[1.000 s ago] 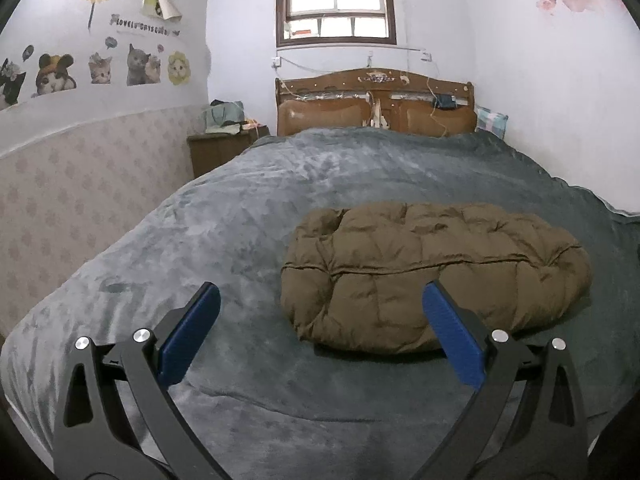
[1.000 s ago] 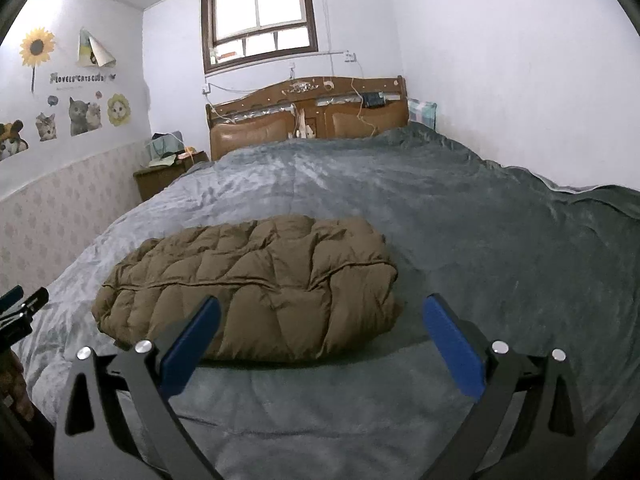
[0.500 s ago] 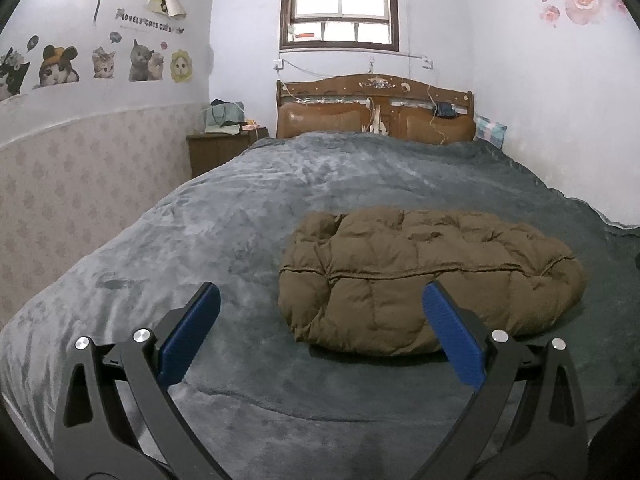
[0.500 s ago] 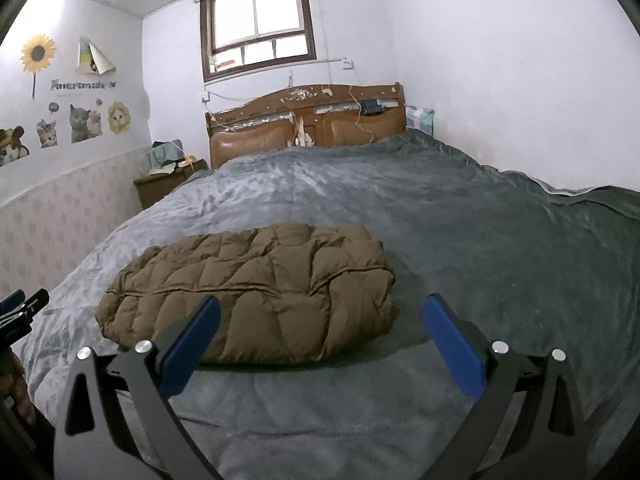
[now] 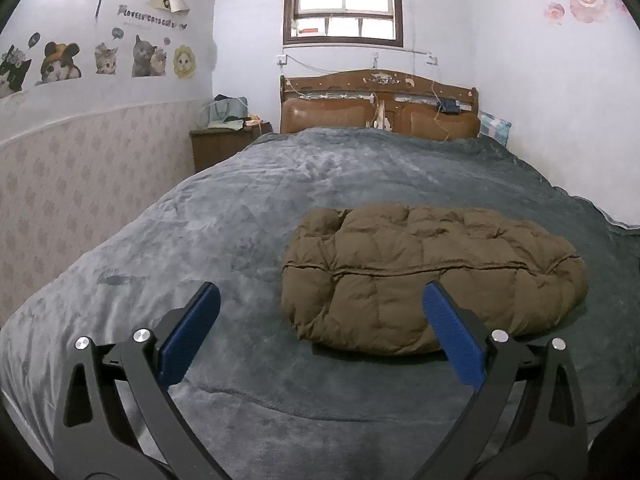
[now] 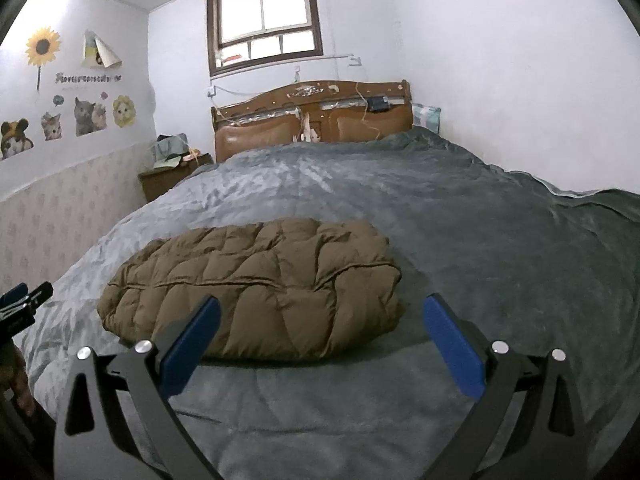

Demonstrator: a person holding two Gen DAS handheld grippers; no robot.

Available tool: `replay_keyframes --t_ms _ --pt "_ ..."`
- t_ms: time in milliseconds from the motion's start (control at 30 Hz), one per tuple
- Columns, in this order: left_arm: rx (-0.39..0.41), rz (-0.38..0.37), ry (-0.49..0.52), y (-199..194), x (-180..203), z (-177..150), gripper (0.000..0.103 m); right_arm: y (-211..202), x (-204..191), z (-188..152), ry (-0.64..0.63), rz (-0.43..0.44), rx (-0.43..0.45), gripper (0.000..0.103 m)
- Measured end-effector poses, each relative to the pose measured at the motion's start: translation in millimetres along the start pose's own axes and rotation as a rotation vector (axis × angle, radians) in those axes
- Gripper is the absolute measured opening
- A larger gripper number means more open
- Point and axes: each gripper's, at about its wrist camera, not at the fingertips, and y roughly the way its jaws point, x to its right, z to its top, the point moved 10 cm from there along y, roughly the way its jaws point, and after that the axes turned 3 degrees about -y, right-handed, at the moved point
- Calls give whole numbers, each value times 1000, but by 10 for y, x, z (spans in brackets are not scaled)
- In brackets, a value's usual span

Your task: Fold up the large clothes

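A brown quilted puffer jacket lies folded into a long bundle on the grey bed blanket. My left gripper hangs open above the blanket, short of the jacket's near left end, nothing between its blue pads. In the right wrist view the same jacket lies ahead and to the left. There my right gripper is open too, held back from the jacket's near right end and empty. At that view's left edge the left gripper pokes in.
A wooden headboard stands at the bed's far end under a window. A cluttered nightstand sits at the back left. Walls flank both sides of the bed. The blanket spreads wide to the jacket's right.
Both cameras have tilted up slightly and drawn back a little, so the jacket sits a bit lower and smaller. The jacket itself has not moved. Both grippers stay open.
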Motion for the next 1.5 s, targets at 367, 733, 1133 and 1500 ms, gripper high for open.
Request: replay_keyframes --t_ms 367,733,1133,1500 --pt "10 0 -6 -45 -20 11 100 -3 -4 2 -2 -1 -1 101" --pt "5 1 -12 -9 -22 17 100 -17 56 30 -3 2 3 101" --pt "12 7 -17 -19 -20 25 100 -9 47 26 -5 0 1 101" --pt "8 14 -23 -19 3 6 100 18 83 14 -12 1 -7 101"
